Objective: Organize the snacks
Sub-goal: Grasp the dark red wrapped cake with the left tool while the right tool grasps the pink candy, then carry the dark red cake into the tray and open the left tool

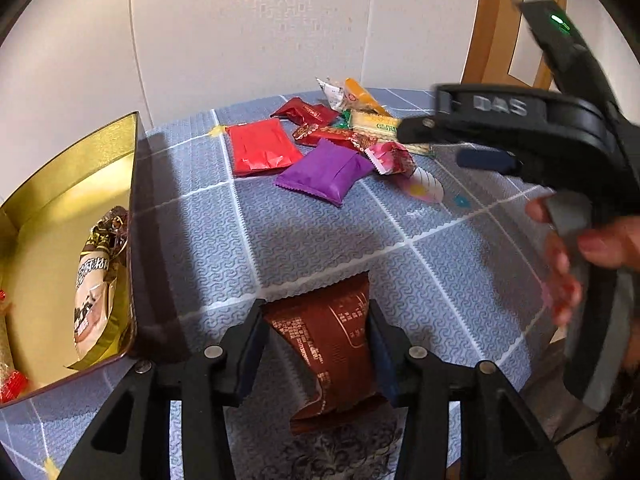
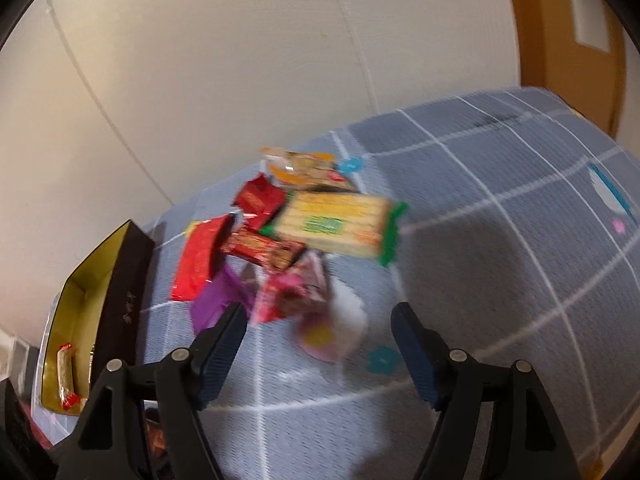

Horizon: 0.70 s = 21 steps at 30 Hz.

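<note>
My left gripper is shut on a brown snack packet and holds it above the table, right of the gold-lined box. The box holds a beige packet and red-ended sweets. A pile of snacks lies at the back: a red packet, a purple packet, a pink packet and a cracker pack. My right gripper is open and empty, just above the pink packet and purple packet. It also shows in the left wrist view.
The table carries a blue-grey checked cloth. The wall is close behind the pile. A wooden door frame stands at the back right. The table's right edge drops off near my hand. The box sits at the left.
</note>
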Motion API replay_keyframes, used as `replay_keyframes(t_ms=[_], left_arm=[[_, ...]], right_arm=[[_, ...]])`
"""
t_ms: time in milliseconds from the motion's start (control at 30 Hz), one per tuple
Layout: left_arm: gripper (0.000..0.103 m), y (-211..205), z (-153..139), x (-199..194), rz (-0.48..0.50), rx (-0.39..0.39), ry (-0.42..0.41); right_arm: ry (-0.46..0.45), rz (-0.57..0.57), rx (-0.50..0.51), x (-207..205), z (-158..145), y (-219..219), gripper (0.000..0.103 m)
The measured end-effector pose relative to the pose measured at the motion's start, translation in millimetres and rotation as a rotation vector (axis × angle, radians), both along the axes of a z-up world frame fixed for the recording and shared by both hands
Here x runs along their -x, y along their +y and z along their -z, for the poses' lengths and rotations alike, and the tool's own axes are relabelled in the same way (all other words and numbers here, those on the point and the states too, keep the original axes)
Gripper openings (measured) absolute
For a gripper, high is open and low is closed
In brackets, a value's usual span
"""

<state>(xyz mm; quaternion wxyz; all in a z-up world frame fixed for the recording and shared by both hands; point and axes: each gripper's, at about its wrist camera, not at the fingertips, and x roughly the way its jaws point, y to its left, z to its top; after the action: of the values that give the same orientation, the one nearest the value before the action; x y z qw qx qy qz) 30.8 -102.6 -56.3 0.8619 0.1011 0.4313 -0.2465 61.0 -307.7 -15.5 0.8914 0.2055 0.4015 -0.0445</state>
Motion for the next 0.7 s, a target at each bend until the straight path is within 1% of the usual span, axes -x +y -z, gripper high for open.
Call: replay_keyframes(t_ms=[67,133,200,267,300,333,367,400,500,600,700], left_arm=[[0.048,1.9,0.0,-0.3,-0.004,0.005,0.004],[0.048,2.5,0.4,-0.1,-0.004,0.005,0.001],[0.048,1.9,0.5,0.7,-0.003,0.001,-0.004],[0.048,0.6,0.8,0.7,-0.003,-0.005,-0.009],[0.048,-0.1,0.9,0.9,-0.002,-0.008,-0.013],[0.048,-0.4,0.9,0.9,-0.002,-0.011,-0.015],[0.048,-0.7,0.9,0.8,-0.003,-0.012,-0.016],[0.048,-0.9,0.9,0.8,-0.004,-0.012,-0.016],[0.048,-0.7,0.6,2.0,-0.007,-0.011,-0.019],[0.048,-1.6,1.1,1.1,-0.01,-0.014,-0.023],[0.048,-3.0,1.8,-0.6,-0.01,-0.015,-0.026]], right_arm=[[-0.005,-0.022,0.028,-10.3,-1.1,7.4,0.075],[0.008,-0.037,0.052,-19.4,1.4,12.3,0.075],[0.024,-0.058,0.073,-29.2,6.7,17.5,0.073],[0.046,-0.077,0.098,-36.2,13.4,21.5,0.064],[0.066,-0.082,0.106,-39.6,19.2,22.5,0.057],[0.078,-0.082,0.101,-39.8,22.6,21.1,0.053],[0.06,-0.075,0.104,-38.3,22.6,19.8,0.049],[0.068,-0.071,0.104,-37.8,23.6,17.8,0.041],[0.066,-0.054,0.096,-31.3,25.8,8.3,0.04],[0.064,-0.01,0.078,-19.0,27.4,-6.3,0.04],[0.083,0.04,0.118,-4.8,26.9,-15.8,0.04]])
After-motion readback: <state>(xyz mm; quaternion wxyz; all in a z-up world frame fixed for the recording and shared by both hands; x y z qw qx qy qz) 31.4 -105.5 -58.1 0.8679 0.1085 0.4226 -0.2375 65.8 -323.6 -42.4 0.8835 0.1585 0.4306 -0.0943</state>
